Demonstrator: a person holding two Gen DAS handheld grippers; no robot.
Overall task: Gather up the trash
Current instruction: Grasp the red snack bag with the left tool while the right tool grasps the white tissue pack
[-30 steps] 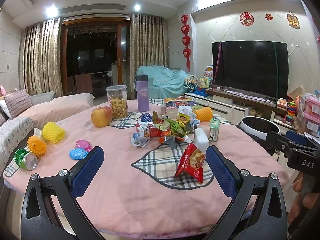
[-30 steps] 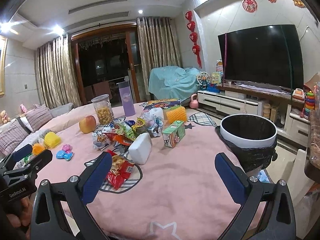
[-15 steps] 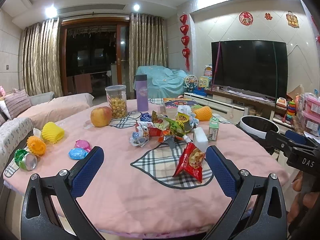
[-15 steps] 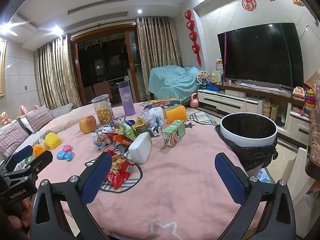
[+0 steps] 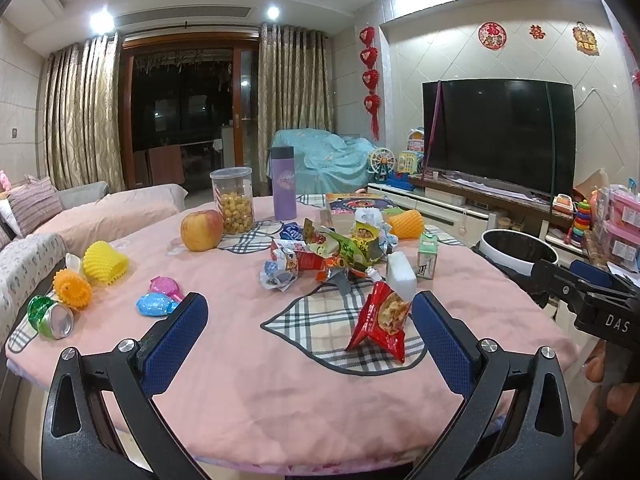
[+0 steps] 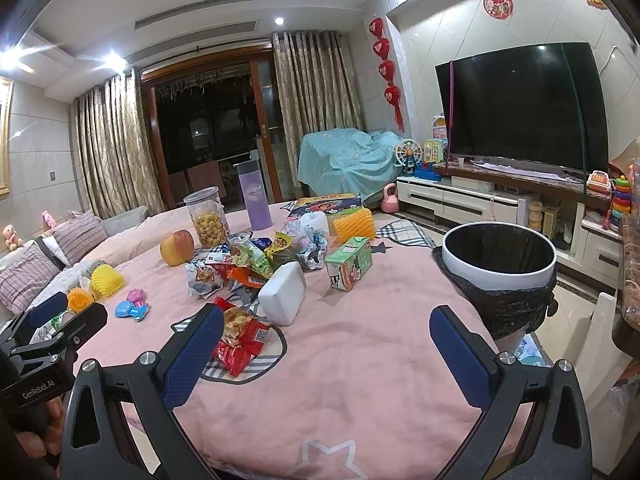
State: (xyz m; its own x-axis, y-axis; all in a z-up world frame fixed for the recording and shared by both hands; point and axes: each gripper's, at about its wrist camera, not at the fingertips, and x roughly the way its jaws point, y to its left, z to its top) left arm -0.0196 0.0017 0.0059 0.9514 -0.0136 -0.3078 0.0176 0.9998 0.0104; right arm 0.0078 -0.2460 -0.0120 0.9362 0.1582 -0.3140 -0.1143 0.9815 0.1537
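Two grippers, left (image 5: 310, 334) and right (image 6: 326, 348), jaws spread wide, empty.
Crinkled red foil packet (image 5: 380, 322) stands just ahead of left; round bin (image 6: 500, 258) right.

left gripper (image 5: 310, 334) hangs spread wide above the pink table (image 5: 248, 392), red snack bag (image 5: 380, 326) between its fingers.

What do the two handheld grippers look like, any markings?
Both match: the left gripper and right gripper have black triangular cut-out frames with silver screws and blue textured pads. Side-on, the right body reads "DAS" and the left body reads "GenRobot.AI". No cables or sleeves visible.
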